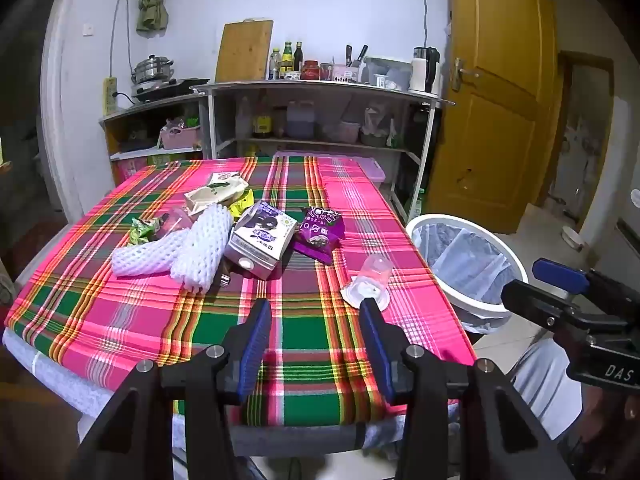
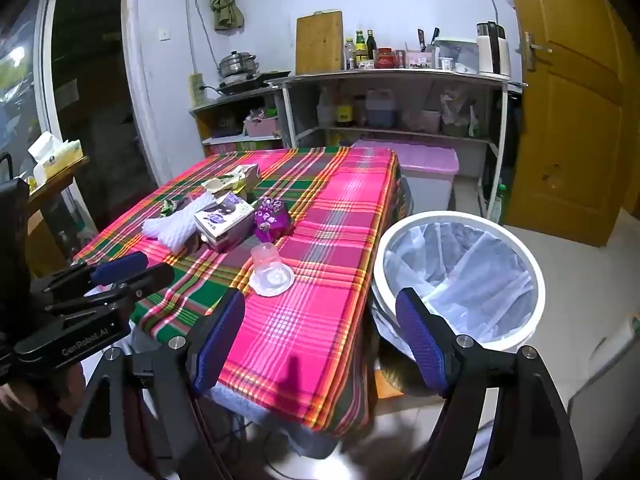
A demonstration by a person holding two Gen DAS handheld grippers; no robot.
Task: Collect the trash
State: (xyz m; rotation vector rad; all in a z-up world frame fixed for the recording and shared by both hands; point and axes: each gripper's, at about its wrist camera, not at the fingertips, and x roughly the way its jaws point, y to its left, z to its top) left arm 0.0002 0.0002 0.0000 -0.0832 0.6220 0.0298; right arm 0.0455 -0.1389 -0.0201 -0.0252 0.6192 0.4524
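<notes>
Left wrist view shows me the start of the job, as I judge it: nothing is gripped yet and all the trash lies on the counter (image 1: 360,200) under its plaid cloth. My left hand-held gripper (image 1: 316,312) hangs released over the near edge, jaws spread with only cloth between them, and the right hand-held gripper (image 2: 320,312) is likewise released and empty, poised off the near right corner between the counter and the bin (image 2: 520,248). The nearest piece is the clear plastic cup (image 1: 370,280), tipped mouth-down with its peeled lid under it, close to the right edge. Toward the middle sit the purple snack wrapper (image 1: 320,236), the milk carton (image 1: 260,240) and the two white foam fruit nets (image 1: 180,252), touching one another in a heap; a beige packet (image 1: 214,194) and a green wrapper (image 1: 142,230) lie toward the far left. The bin stands on the floor just beside the right edge, lined with a thin clear bag; I see no trash in it, though its bottom is partly hidden by folds. My next move, I reckon, is to bring a gripper down over the cup and close gently on its thin wall, since it would crush or skid easily.
</notes>
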